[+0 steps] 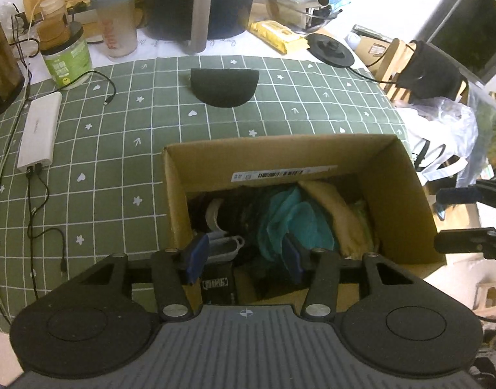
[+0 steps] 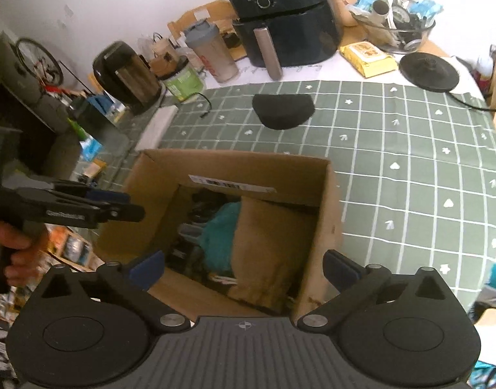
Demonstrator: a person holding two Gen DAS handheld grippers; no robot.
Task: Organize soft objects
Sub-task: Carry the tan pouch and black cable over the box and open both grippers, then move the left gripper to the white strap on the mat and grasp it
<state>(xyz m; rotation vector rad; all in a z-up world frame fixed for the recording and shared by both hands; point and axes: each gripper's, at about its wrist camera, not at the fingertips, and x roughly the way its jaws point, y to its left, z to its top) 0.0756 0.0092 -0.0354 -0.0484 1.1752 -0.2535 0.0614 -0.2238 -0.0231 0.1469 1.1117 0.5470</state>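
Hand-held grippers, left [image 1: 244,254] and right [image 2: 243,267], both apart and empty over box [image 1: 280,159]; next, fetch black cloth [image 1: 224,87] near bench's far edge.

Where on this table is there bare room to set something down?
Bare green cloth lies right of the cardboard box, and between box and black pouch. More lies between box and white power bank. The back edge by the air fryer is crowded.
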